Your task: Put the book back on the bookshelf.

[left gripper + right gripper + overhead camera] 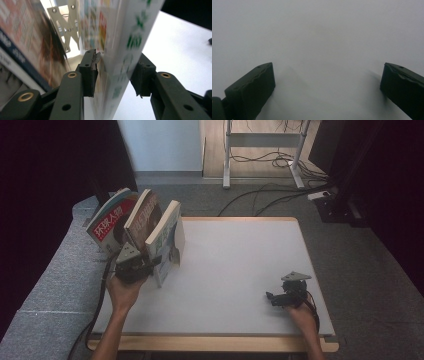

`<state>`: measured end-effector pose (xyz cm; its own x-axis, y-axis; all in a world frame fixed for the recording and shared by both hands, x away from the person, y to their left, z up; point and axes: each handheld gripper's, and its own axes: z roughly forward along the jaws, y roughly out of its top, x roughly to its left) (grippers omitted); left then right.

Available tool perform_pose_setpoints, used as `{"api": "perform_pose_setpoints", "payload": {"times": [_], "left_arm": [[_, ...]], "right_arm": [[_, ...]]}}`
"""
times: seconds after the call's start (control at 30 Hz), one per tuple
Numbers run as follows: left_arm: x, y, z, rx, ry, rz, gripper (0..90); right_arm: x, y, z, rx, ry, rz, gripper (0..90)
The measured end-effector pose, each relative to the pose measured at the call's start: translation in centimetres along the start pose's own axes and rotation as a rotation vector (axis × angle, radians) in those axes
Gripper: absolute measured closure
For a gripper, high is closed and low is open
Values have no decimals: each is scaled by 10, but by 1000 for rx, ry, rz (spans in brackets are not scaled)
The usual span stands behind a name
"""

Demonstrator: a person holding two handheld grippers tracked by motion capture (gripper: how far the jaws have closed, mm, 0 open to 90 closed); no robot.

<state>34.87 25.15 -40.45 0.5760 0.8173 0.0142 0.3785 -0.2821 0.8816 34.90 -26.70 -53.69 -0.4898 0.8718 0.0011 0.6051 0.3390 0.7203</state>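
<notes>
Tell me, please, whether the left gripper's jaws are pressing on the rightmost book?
Apart: in the left gripper view the book stands between the left gripper jaws, with a gap visible at each pad.

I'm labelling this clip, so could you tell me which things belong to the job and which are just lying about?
In the job:
left gripper, jaws astride the book
white-spined book
red-covered book
brown-covered book
book rack

Lying about:
right gripper, open, idle
floor cables

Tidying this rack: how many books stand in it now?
3. A red-covered book at the left, a brown one in the middle, a white one at the right between the left gripper's jaws. Others may be hidden behind.
</notes>
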Motion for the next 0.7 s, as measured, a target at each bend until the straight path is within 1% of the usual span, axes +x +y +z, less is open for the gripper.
{"api": "perform_pose_setpoints", "payload": {"times": [0.1,0.27,0.33,0.37,0.43,0.53,0.7], "left_arm": [[0,-8,-1,10,-1,-3,604],[-1,-22,3,48,-8,3,650],[-1,-25,5,61,7,10,663],[-2,-27,6,57,9,11,678],[-2,-27,7,50,6,4,686],[-4,-25,9,51,18,16,697],[-5,-20,17,51,23,19,701]], "right_arm": [[0,0,0,0,0,0,0],[0,0,0,0,0,0,0],[0,0,0,0,0,0,0],[0,0,0,0,0,0,0],[0,0,0,0,0,0,0],[0,0,0,0,0,0,0],[0,0,0,0,0,0,0]]}}
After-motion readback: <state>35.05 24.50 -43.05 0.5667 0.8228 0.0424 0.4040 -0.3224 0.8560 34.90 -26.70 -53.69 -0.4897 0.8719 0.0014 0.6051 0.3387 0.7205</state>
